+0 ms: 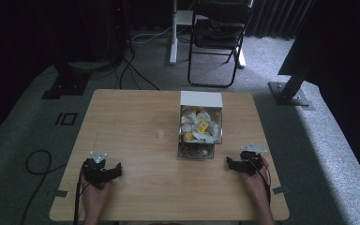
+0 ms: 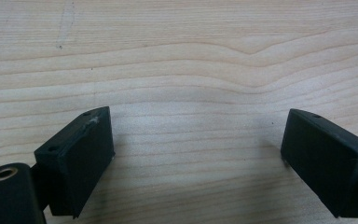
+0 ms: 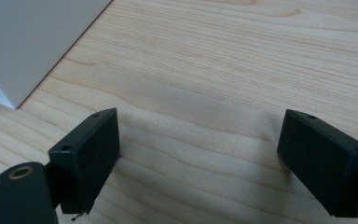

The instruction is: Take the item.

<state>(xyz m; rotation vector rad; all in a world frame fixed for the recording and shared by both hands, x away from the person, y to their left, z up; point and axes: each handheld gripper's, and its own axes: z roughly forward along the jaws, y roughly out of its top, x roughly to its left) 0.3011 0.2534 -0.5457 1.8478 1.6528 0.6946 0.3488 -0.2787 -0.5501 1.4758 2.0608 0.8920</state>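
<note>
Wooden tabletop (image 1: 136, 122) carries a clear box (image 1: 199, 131) of packets at one o'clock; your left gripper (image 2: 196, 149) and right gripper (image 3: 198, 149) rest with jaws wide, empty. Approach the box slowly and squarely.

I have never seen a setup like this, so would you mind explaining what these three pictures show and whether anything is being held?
There is no robot here: a person sits at a wooden table and holds a hand-operated gripper in each hand. The high view looks down from above the person; the left gripper is at its left, the right gripper at its right. The other two pictures come from cameras riding on each gripper, looking along its two black jaws. Both pairs of jaws stand wide apart over bare wood, holding nothing. On the table stands a clear box with a white lid, filled with small white and yellow packets. The right gripper view catches a white corner, probably that box.
</note>
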